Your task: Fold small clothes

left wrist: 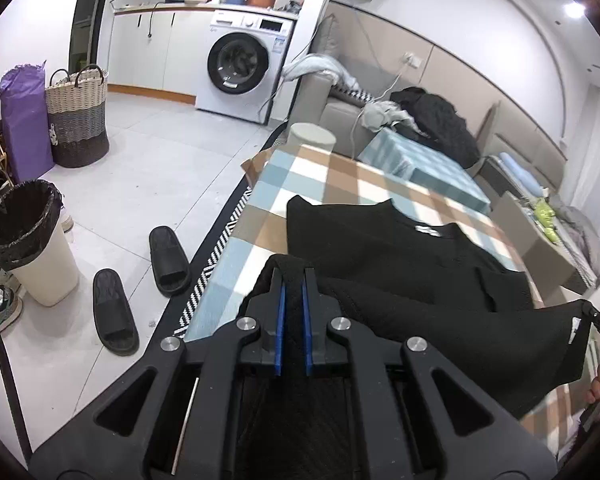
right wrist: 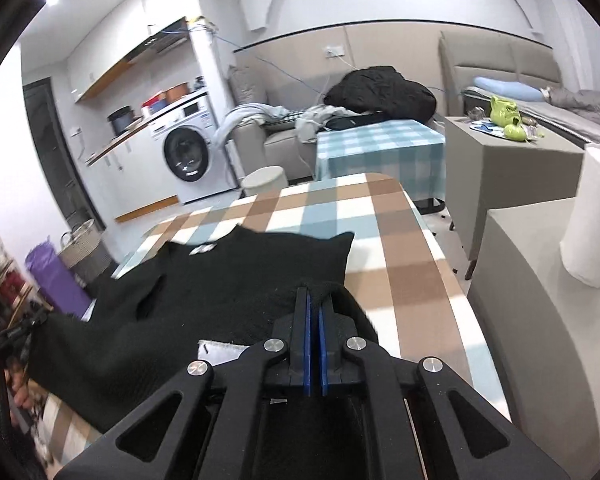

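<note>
Fabric filled the lower centre of both wrist views: a small black knitted garment with a white neck label (left wrist: 404, 256) lay partly on the table covered in a brown, blue and white checked cloth (left wrist: 320, 184), its far edge with the collar flat on the cloth in the middle of the frame and its near edge lifted off the surface. The left gripper (left wrist: 293, 280), low in the middle of the left view, had its blue-padded fingers (left wrist: 281, 320) drawn close on a fold of the black cloth, pinching one near corner. The right gripper (right wrist: 313, 300), low centre in the right view, was likewise pinched on the opposite near corner, black fabric bunched between and around its blue pads (right wrist: 307, 344). In the left view the garment's raised hem stretched toward the right edge of the frame, where the other tool showed only in part. Judging from this, the step in hand was the first fold: both near corners were gripped and raised, with the collar end resting on the table. The next move would likely call for carrying both corners forward together, level and at the same pace, so the hem lands square on the collar end, then parting the fingers only once the cloth lies flat. Uneven travel could skew the fold or drag the flat part across the checked cloth.
</note>
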The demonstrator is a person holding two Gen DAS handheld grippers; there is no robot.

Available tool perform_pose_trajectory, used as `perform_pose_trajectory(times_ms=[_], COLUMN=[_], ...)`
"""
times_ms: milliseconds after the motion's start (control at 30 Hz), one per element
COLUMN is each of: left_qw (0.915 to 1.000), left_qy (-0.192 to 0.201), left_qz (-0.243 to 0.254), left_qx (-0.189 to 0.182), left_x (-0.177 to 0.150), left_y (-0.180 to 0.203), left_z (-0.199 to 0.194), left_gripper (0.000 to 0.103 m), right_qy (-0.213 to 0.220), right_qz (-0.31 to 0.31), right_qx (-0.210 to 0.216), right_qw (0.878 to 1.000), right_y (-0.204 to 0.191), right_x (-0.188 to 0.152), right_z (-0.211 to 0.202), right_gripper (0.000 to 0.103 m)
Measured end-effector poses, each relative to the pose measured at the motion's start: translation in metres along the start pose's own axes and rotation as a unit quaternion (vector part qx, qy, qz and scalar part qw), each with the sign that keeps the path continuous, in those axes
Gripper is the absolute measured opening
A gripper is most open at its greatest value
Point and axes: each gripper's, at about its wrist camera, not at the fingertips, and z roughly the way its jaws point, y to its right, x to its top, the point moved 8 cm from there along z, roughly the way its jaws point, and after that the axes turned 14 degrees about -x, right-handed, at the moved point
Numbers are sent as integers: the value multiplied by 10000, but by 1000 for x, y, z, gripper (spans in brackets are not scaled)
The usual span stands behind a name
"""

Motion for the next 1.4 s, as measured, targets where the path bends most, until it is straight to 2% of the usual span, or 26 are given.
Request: perform_pose_trajectory(times_ms=[133,200,233,300,400,500,600,667,700,733,800,900,967,1033,1133,1200,1333,1400], left_qw=[9987,9973,9969,9966,9964,9956,9963,9966,9969,9972,9974,9976,9972,9966,9960,9954,9947,9947], left_qy=[-428,-606,-665,-704,-723,-793,-709,-678,-654,-620,-629,-592,-616,-671,-724,-780,-837,-832], left_qz=[-211,-328,-374,-358,-384,-446,-423,-413,-396,-361,-286,-264,-320,-359,-428,-454,-449,-453], left_qx=[177,266,210,215,240,226,246,210,200,212,203,260,271,319,316,332,397,409], left_x=[-9,-18,-24,-31,-43,-56,-63,-64,-64,-65,-65,-66,-69,-74,-81,-84,-87,-87], left_y=[-19,-26,-28,-30,-33,-36,-35,-32,-31,-29,-25,-23,-24,-26,-29,-29,-30,-29], left_z=[41,50,51,47,38,32,24,20,18,15,11,3,-1,-3,-5,-5,-4,-5], left_gripper=[5,5,6,16,28,29,29,28,23,19,13,13,13,13,14,17,22,23], right_qy=[-329,-597,-720,-979,-1123,-1302,-1164,-1065,-1006,-952,-855,-847,-935,-1000,-1091,-1186,-1339,-1197], right_qz=[50,49,69,97,191,139,-100,-218,-282,-313,-292,-262,-215,-187,-37,40,152,38], right_qx=[-278,-385,-371,-228,10,186,147,87,93,68,124,80,99,47,40,-19,3,-127], right_qw=[9991,9975,9967,9949,9935,9912,9930,9940,9945,9949,9958,9960,9953,9948,9940,9929,9909,9927], right_y=[-1,0,2,8,21,25,21,18,15,14,13,17,20,25,34,39,43,41], right_x=[-2,-12,-16,-29,-44,-61,-68,-68,-67,-65,-61,-59,-62,-66,-76,-83,-94,-92], right_z=[42,57,60,61,50,41,34,32,31,30,24,19,17,15,13,15,18,14], right_gripper=[3,4,8,16,27,37,36,28,16,10,6,6,10,23,37,41,40,31])
